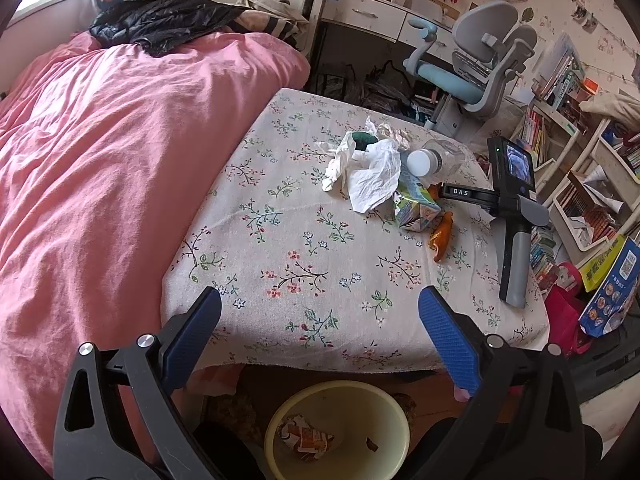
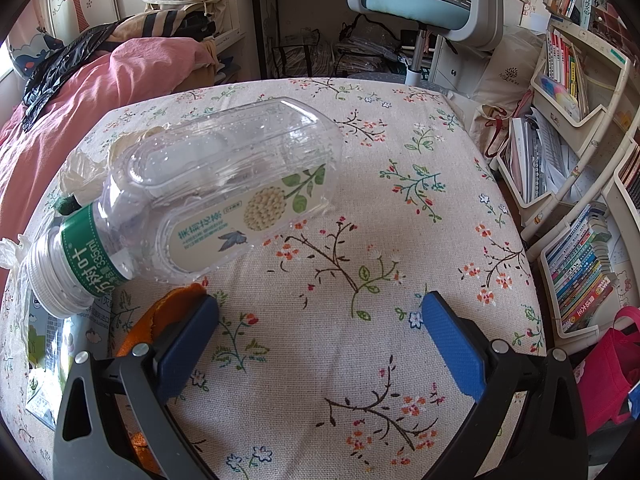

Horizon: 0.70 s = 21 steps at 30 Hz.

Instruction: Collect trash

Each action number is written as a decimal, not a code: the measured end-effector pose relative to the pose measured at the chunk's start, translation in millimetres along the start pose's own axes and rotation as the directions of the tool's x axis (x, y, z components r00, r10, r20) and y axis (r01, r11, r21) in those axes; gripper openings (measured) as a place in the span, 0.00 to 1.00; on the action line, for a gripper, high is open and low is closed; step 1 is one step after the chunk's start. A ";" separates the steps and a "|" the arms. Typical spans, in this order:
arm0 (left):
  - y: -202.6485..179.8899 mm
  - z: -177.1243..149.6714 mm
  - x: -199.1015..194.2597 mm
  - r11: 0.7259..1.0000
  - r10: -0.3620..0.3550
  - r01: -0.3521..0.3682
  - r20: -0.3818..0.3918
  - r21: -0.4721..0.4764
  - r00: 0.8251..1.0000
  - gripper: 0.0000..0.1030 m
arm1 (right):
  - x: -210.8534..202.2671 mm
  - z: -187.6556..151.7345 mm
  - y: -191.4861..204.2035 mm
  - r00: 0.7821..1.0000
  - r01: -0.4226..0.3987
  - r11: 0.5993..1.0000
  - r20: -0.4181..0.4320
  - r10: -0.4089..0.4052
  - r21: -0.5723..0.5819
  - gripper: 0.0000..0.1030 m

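Observation:
A trash pile lies on the floral tablecloth (image 1: 304, 264): crumpled white tissue (image 1: 368, 168), a clear plastic bottle (image 1: 432, 158), a green drink carton (image 1: 416, 204) and orange peel (image 1: 440, 236). My left gripper (image 1: 320, 308) hangs open over the table's near edge, above a yellow bin (image 1: 340, 385) holding a wrapper (image 1: 304, 436). My right gripper (image 2: 320, 308) is open and low over the cloth. The bottle (image 2: 208, 188) lies on its side just ahead and left of it. Orange peel (image 2: 168, 308) sits under its left finger, with the carton (image 2: 52, 344) further left.
A bed with a pink duvet (image 1: 100, 160) borders the table on the left. A grey-blue desk chair (image 1: 472, 68) stands behind the table. Bookshelves (image 2: 560, 152) and a red bag (image 1: 564, 312) crowd the right side.

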<state>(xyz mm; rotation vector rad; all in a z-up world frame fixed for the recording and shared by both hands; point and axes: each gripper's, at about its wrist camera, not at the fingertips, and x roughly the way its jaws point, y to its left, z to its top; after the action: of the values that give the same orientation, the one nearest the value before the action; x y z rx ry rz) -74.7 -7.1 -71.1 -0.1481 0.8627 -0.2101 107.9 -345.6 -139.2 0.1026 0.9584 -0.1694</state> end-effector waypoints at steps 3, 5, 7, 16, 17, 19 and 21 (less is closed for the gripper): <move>-2.6 -1.8 1.9 1.000 0.003 -0.003 -0.003 0.004 1.000 0.93 | 0.2 0.2 0.2 1.000 0.000 1.000 0.000 0.000 0.000 0.94; -5.3 -3.1 3.2 1.000 0.004 -0.004 -0.007 0.014 1.000 0.93 | 0.2 0.3 0.2 1.000 0.000 1.000 0.000 0.000 0.000 0.94; -7.3 -3.9 3.8 1.000 0.002 -0.002 -0.008 0.019 1.000 0.93 | 0.4 0.5 0.4 1.000 0.000 1.000 0.000 0.000 0.000 0.94; -9.7 -5.0 4.2 1.000 -0.002 0.002 -0.009 0.025 1.000 0.93 | 0.2 0.4 0.2 1.000 0.000 1.000 0.000 0.000 0.000 0.94; -11.2 -5.5 4.4 1.000 -0.002 0.002 -0.008 0.030 1.000 0.92 | -0.1 0.1 0.0 1.000 0.000 1.000 0.000 0.000 0.000 0.94; -13.3 -6.1 4.9 0.999 -0.005 0.005 -0.011 0.038 1.000 0.93 | 0.0 0.3 0.1 1.000 0.000 1.000 0.000 0.000 0.000 0.94; -14.8 -7.4 4.9 0.999 -0.006 0.006 -0.012 0.042 1.000 0.93 | -0.1 0.2 -0.1 1.000 0.000 1.000 0.000 0.000 0.000 0.94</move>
<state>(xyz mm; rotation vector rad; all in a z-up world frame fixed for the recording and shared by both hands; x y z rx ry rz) -79.0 -23.0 -76.3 -0.1106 0.8688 -0.2345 108.0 -345.7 -139.1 0.1025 0.9587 -0.1692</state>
